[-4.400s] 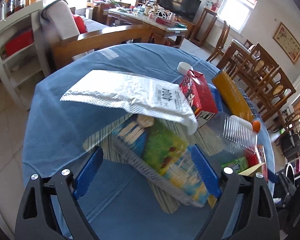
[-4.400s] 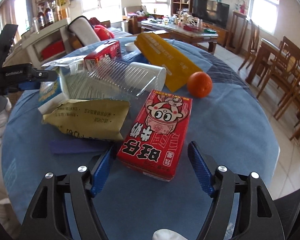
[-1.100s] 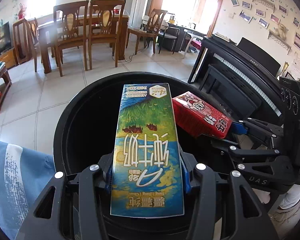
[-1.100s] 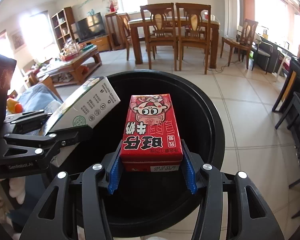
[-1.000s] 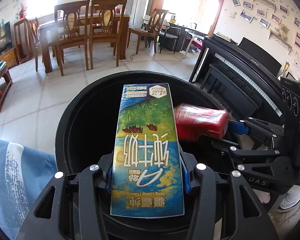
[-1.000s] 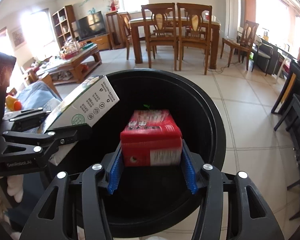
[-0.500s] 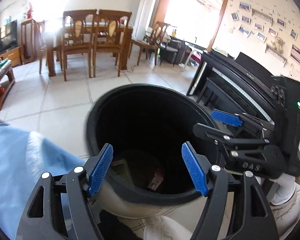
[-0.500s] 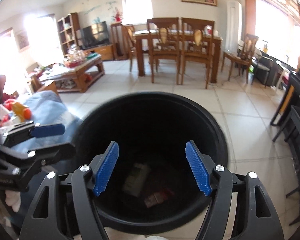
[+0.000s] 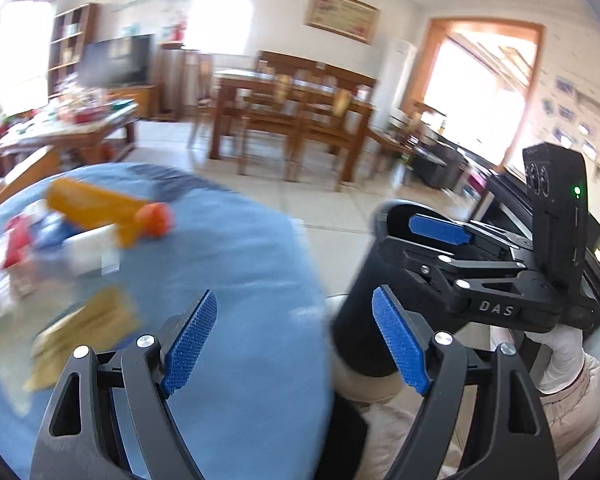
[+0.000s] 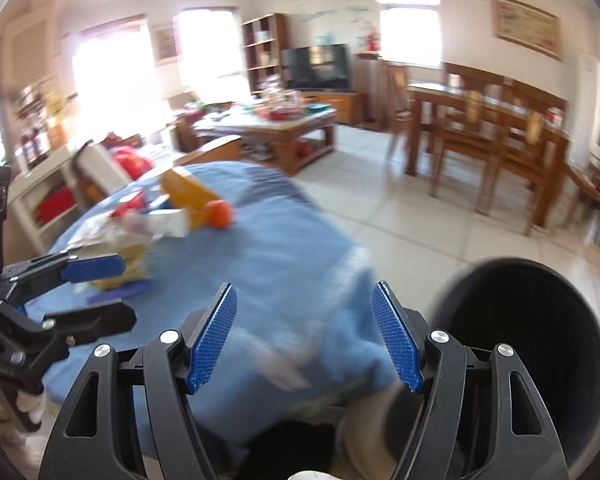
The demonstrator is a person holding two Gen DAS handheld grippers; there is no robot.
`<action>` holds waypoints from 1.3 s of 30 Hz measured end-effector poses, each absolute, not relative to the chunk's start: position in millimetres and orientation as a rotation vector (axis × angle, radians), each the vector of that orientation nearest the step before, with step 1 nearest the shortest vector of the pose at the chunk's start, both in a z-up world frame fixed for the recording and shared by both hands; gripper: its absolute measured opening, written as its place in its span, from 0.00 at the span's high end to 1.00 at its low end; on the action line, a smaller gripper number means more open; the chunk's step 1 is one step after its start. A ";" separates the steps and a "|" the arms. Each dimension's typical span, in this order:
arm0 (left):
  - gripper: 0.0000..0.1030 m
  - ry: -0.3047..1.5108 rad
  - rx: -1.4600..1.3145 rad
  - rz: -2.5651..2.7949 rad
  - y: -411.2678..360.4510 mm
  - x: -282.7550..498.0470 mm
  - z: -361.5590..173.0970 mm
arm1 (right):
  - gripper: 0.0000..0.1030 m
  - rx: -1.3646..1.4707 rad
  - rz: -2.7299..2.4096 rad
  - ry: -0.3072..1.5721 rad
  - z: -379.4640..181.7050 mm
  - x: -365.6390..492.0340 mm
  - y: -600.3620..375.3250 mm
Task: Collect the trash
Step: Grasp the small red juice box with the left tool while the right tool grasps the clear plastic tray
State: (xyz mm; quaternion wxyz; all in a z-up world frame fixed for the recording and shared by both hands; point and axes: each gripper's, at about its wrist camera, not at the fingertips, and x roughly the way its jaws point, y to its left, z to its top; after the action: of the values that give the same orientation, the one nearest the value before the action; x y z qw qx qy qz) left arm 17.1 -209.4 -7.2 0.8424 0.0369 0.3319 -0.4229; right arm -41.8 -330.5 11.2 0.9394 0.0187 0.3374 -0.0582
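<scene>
**Both grippers empty between the trash bin and the littered bench**

Left wrist view: the left gripper [image 9: 294, 336] was spread and still widening, its blue ribbed pads [image 9: 190, 342] with nothing between them; it hung above the near edge of the round bench covered in blue cloth [image 9: 240, 280]. To its right stood the black round trash bin [image 9: 364, 320] on the tiled floor, just beside the bench edge and partly hidden by the right gripper [image 9: 412, 268], which a white-gloved hand [image 9: 560, 356] carried.

Right wrist view: the right gripper [image 10: 304, 338] was likewise spread wide and empty, above the drooping edge of the blue cloth [image 10: 284, 272]. The trash bin [image 10: 540, 340] lay at lower right with its dark mouth open to the camera; its contents could not be made out. The left gripper [image 10: 84, 292] entered from the left edge, jaws apart.

Remaining trash sat in a blurred cluster on the far side of the bench, well apart from both grippers: a flat orange-yellow packet [image 10: 188, 196], a small orange fruit [image 10: 219, 214] touching or just beside it, a red carton [image 9: 14, 240], a pale crumpled wrapper [image 10: 100, 228] and a yellowish paper bag [image 9: 84, 332] nearest the left gripper. Motion blur prevented finer identification.
</scene>
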 end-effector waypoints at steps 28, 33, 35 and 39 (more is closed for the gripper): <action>0.24 0.878 -0.071 -0.475 -83.5 230.9 -37.3 | 0.40 0.091 0.250 0.850 -39.1 136.3 -210.4; 0.38 0.933 -0.036 -0.450 -89.9 243.0 -51.2 | 0.39 -0.026 0.303 0.892 -47.5 152.8 -202.8; 0.41 0.946 -0.035 -0.437 -88.6 245.6 -56.4 | 0.39 -0.082 0.310 0.897 -48.2 157.8 -199.7; 0.60 0.948 -0.033 -0.444 -84.6 248.1 -60.6 | 0.32 -0.158 0.355 0.899 -49.0 166.7 -195.7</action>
State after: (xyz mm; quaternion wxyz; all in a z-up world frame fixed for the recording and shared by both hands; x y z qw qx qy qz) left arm 248.1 -84.6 -60.6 0.8660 -0.0156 0.4528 -0.2118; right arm 166.7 -195.7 -49.0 0.8824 -0.0759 0.4318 0.1706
